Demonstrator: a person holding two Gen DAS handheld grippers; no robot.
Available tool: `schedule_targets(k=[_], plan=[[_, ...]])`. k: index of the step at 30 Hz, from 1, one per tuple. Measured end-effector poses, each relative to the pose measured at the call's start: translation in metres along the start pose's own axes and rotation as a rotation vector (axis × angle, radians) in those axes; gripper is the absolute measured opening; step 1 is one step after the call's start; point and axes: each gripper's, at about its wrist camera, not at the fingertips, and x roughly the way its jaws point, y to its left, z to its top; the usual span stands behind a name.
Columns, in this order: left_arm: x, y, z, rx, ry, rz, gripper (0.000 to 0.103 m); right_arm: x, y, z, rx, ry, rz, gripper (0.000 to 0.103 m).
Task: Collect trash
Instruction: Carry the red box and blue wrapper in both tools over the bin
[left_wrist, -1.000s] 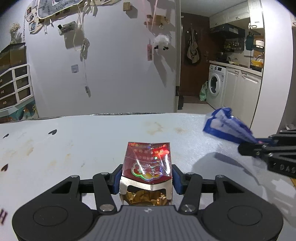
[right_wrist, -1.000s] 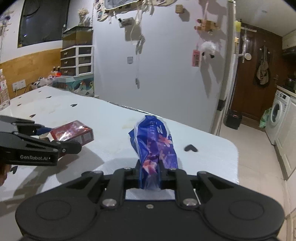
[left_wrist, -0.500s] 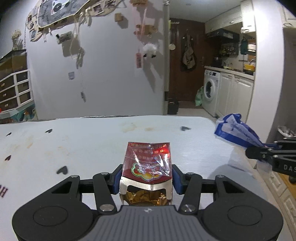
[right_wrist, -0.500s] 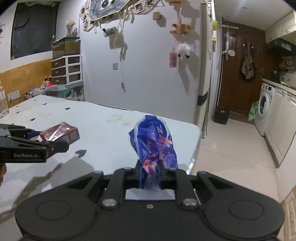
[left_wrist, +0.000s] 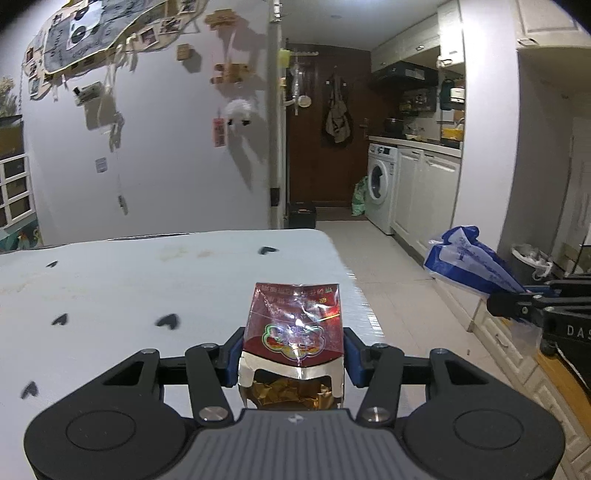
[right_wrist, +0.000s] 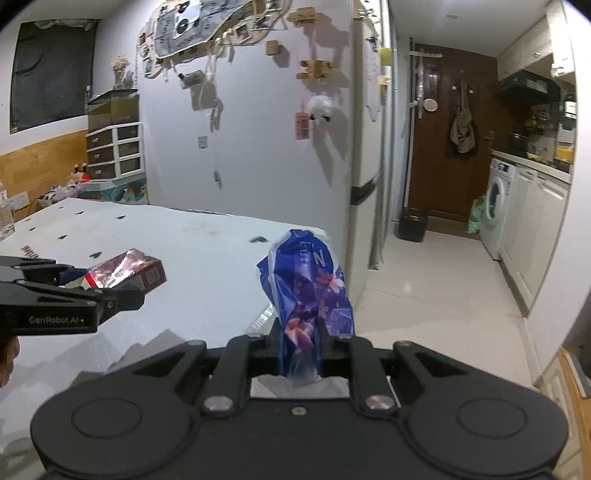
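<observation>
My left gripper (left_wrist: 291, 354) is shut on a red cigarette pack (left_wrist: 293, 325) with torn foil, held above the white table's right edge (left_wrist: 332, 254). It also shows in the right wrist view, where the left gripper (right_wrist: 110, 295) holds the pack (right_wrist: 125, 273). My right gripper (right_wrist: 301, 332) is shut on a crumpled blue flowered plastic wrapper (right_wrist: 306, 284). In the left wrist view the right gripper (left_wrist: 517, 302) holds the wrapper (left_wrist: 465, 262) out past the table, over the floor. A small lined trash bin (left_wrist: 530, 262) stands on the floor behind it.
The white table (right_wrist: 147, 240) with black heart marks lies to the left. A tiled floor (right_wrist: 436, 280) leads to a brown door (right_wrist: 443, 136), a washing machine (left_wrist: 380, 184) and white cabinets (left_wrist: 424, 199). A decorated white wall (left_wrist: 166, 147) stands behind the table.
Both grippers have swung right, off the table's middle toward its right edge and the kitchen floor, each still holding its item. The trash bin has come into view.
</observation>
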Motion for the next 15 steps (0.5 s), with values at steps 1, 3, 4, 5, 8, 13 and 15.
schedule_targets(k=[1, 3, 4, 5, 8, 13, 15], plan=[[-0.001, -0.007, -0.001, 0.004, -0.002, -0.008, 0.053, -0.005, -0.005, -0.003, 0.003, 0.001, -0.006, 0.016], [-0.003, -0.024, -0.004, 0.017, -0.004, -0.022, 0.053, -0.016, -0.016, -0.009, 0.009, 0.002, -0.02, 0.016], [-0.003, -0.031, -0.005, 0.022, -0.004, -0.03, 0.053, -0.021, -0.022, -0.012, 0.011, 0.003, -0.027, 0.016], [-0.004, -0.038, -0.006, 0.027, -0.004, -0.037, 0.053, -0.027, -0.028, -0.016, 0.013, 0.005, -0.035, 0.016], [-0.006, -0.057, -0.01, 0.04, -0.003, -0.052, 0.053, -0.04, -0.044, -0.024, 0.018, 0.009, -0.052, 0.016], [-0.009, -0.087, -0.016, 0.05, 0.005, -0.084, 0.053, -0.059, -0.07, -0.041, 0.029, 0.022, -0.079, 0.016], [-0.013, -0.101, -0.017, 0.051, -0.002, -0.102, 0.053, -0.066, -0.078, -0.047, 0.032, 0.027, -0.087, 0.016]])
